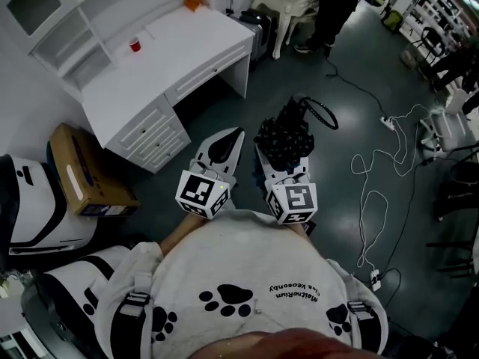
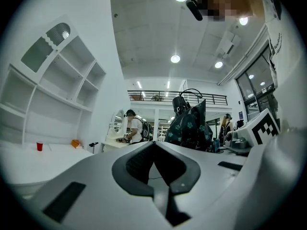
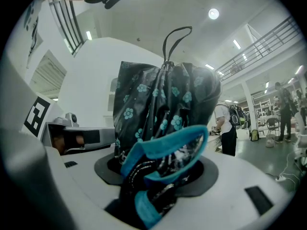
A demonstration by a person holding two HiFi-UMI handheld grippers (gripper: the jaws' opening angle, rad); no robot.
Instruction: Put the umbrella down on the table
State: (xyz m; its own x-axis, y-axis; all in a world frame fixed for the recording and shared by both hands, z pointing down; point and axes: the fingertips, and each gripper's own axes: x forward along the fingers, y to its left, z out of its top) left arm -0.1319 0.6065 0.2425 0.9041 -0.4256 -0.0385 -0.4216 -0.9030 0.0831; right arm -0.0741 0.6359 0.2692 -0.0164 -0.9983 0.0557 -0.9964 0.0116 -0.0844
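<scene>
A folded black umbrella [image 1: 284, 137] with teal flowers and a teal strap stands upright in my right gripper [image 1: 281, 163], which is shut on its lower end. In the right gripper view the umbrella [image 3: 163, 99] fills the middle, its cord loop on top, bunched between the jaws of the right gripper [image 3: 160, 178]. My left gripper [image 1: 233, 135] is held beside it on the left, shut with nothing in it. From the left gripper [image 2: 154, 146] the umbrella [image 2: 192, 126] shows to the right. The white desk [image 1: 172, 58] lies ahead to the left, well apart from both grippers.
A red cup [image 1: 135, 45] and an orange object [image 1: 193, 2] sit on the desk. A cardboard box [image 1: 82, 174] lies left of me on the floor. Cables [image 1: 374, 163] trail across the dark floor at right. A suitcase [image 1: 256, 25] and a standing person [image 1: 337, 6] are further back.
</scene>
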